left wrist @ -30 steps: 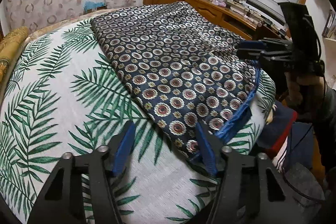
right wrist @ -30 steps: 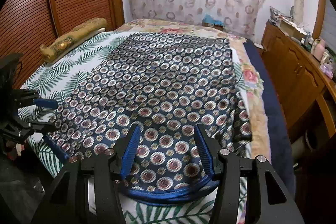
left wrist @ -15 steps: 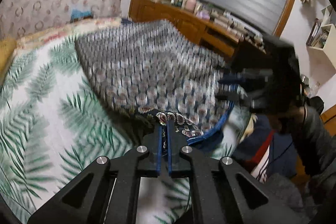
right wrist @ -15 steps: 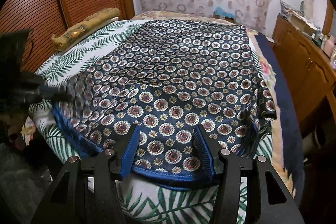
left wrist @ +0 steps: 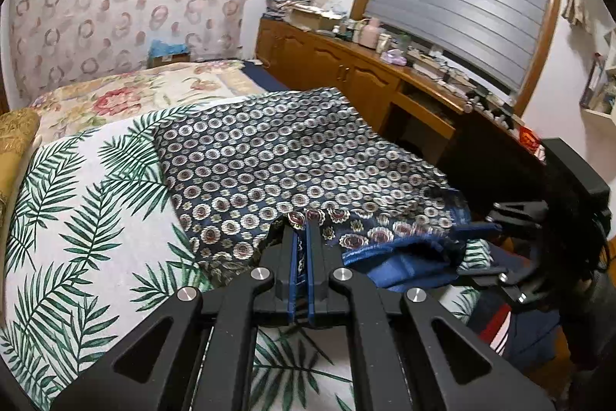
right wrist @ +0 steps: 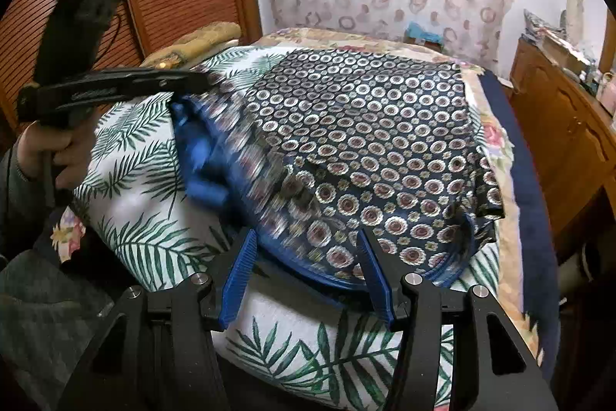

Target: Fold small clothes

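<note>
Pinching patterned garment (left wrist: 292, 172) hem, left hand-held gripper (left wrist: 301, 230) (lifted corner), right hand-held gripper (right wrist: 308, 257) spread apart at blue edge.

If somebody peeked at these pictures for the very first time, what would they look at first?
Probably the dark blue garment covered in little rings, spread over the bed's palm-leaf sheet. Next, the left gripper, shut on the garment's near corner and lifting it off the sheet, so the blue lining shows. The right gripper waits open at the near hem.
</note>
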Available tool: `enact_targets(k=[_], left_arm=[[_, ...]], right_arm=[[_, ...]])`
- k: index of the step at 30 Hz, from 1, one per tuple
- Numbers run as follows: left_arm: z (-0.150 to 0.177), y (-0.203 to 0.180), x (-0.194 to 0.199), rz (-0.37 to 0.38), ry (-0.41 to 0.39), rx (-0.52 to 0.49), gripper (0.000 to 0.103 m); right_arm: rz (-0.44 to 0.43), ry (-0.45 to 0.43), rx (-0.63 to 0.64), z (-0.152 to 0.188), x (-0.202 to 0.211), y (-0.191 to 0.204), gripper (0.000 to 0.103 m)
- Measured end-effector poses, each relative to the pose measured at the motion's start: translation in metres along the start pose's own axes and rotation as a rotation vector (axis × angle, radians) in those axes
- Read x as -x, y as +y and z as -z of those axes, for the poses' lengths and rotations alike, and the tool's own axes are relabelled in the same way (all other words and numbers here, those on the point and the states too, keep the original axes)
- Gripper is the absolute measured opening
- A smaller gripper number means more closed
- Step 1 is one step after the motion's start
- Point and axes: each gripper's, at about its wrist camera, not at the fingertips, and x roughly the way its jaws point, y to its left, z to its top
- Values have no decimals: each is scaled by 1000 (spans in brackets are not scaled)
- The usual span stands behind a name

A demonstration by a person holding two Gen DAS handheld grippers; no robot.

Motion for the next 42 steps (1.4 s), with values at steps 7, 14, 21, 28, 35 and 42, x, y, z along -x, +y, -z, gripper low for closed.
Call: enact_targets(k=[7,14,21,28,35,42], left_arm=[[4,7,-6,-12,18,10,5],[4,4,-2,-33,4,-6,5],[4,8,0,-41,-3,-1,5],[5,11,3,-50,-14,7,5],[11,19,21,-58,-40,23,5],[17,32,52,-80,-90,50,5]], right_arm=[[35,45,33,0,-16,1,56],[100,60,39,-7,-26,-13,56],[183,76,50,-6,-32,-32,56],[193,56,45,-14,-41,-49,50],[126,0,61,-16,-40,-38,5],[65,-49,77,-23,-26,-27,5]])
